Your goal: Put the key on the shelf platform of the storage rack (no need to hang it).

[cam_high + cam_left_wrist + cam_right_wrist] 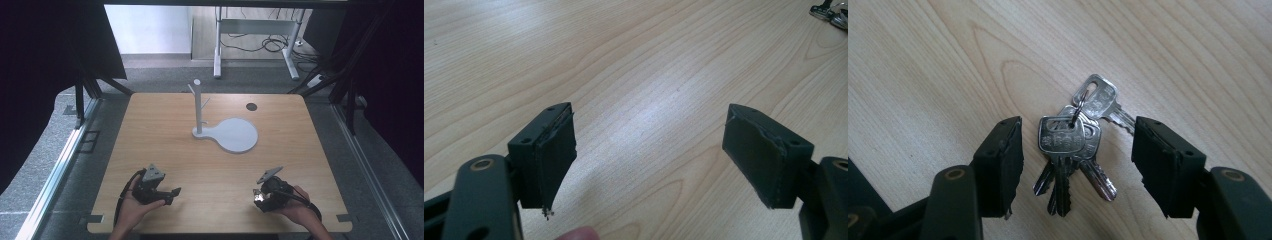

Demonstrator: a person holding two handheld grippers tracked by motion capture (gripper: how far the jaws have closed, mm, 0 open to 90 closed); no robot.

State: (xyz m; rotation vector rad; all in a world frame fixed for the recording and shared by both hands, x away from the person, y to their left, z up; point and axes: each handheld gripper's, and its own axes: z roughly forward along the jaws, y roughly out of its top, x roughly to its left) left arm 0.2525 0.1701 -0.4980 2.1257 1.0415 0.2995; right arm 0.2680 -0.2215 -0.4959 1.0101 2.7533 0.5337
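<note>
Several silver keys (1073,145) on one ring | right gripper (1077,150) fingers wide around them | left gripper (649,155) fingers wide

Overhead looks forward; gripper cameras close (table (210,165) shared).

Bunch of silver keys (1073,145) on a small ring, lying flat on the light wood tabletop (938,65). Blades fan out, several stacked, one angled apart. It lies between the spread jaws of the right claw (1078,155), untouched.

The bunch of silver metal keys (1073,145) lies on the pale wooden table (210,170), between the right gripper (1078,150) jaws, near the table's front right; the white pegged stand (199,107) sits behind, at centre.
</note>
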